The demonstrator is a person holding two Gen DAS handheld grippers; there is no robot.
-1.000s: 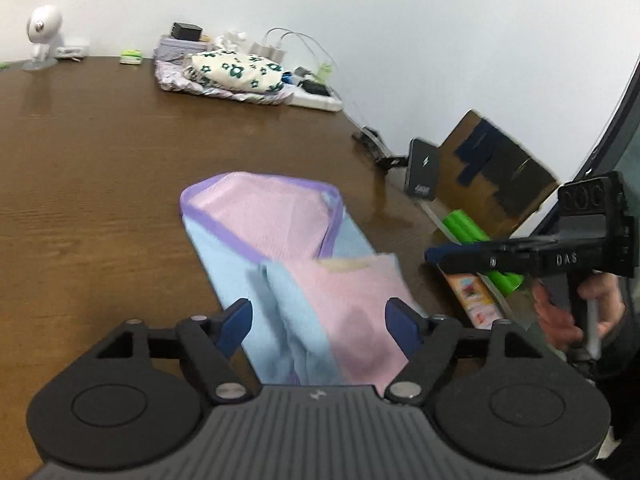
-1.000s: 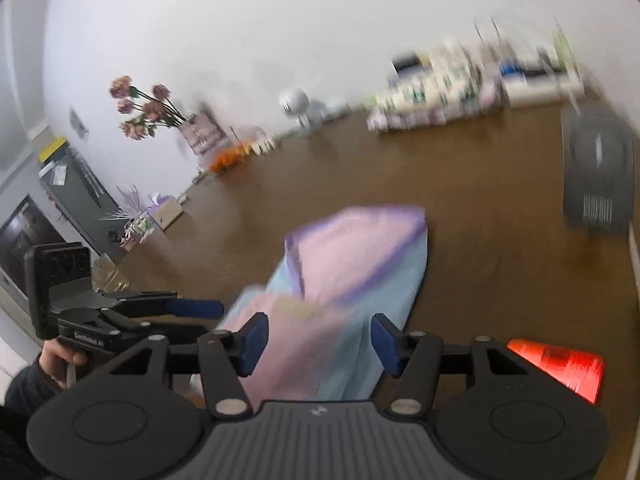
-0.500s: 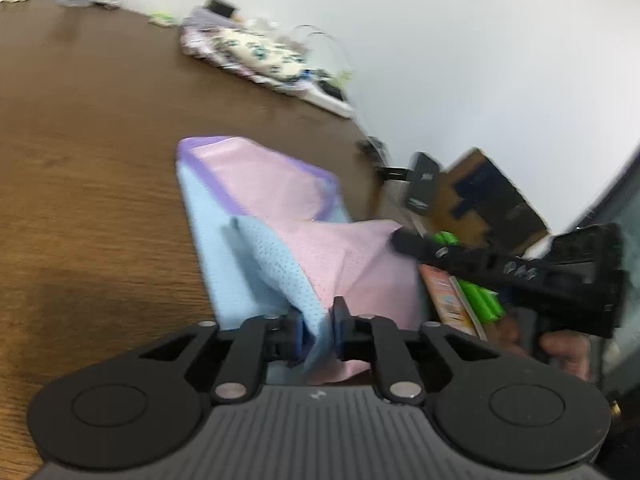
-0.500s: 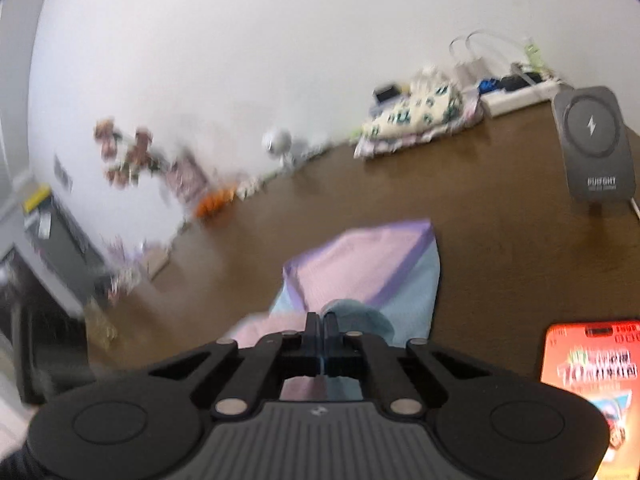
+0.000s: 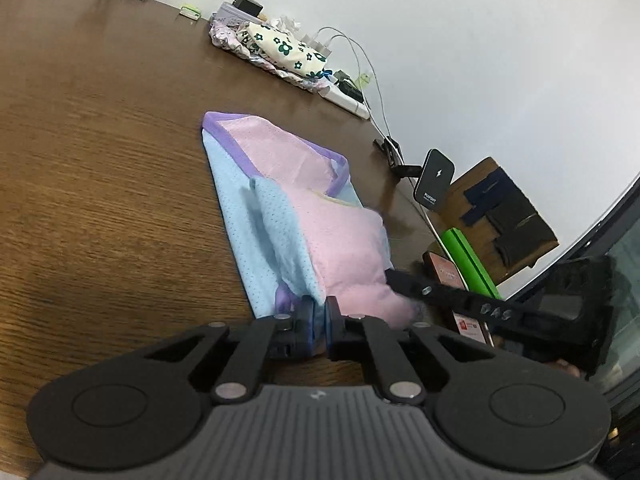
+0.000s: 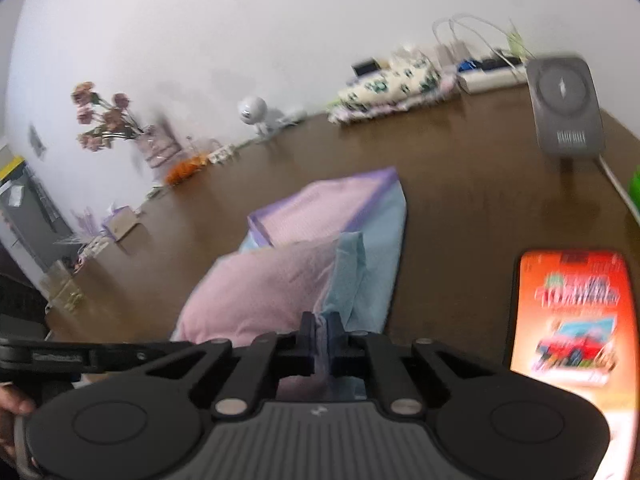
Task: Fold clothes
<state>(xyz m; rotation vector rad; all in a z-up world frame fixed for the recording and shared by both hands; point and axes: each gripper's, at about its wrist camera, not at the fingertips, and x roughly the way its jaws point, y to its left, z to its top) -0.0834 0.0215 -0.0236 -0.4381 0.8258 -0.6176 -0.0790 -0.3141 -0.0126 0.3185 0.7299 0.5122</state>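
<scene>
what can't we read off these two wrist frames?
- Garment type: bunched pink and blue mesh with purple trim, so its shape can't be told in either view.
- Its near edge: hidden behind the left gripper and the right gripper, so how much cloth sits between the shut jaws is unknown.
- Phone screen: right wrist view is motion-blurred, text unreadable.
- Items along the far wall: too small and smeared.

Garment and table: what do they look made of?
Garment: looks like a thin synthetic mesh knit, matte; the blue panel shows rows of tiny holes, and purple binding edges it. It drapes limp from both tongs. Table: wood or wood-look laminate, dark brown with a low sheen; grain lines show, which one is unclear.
</scene>
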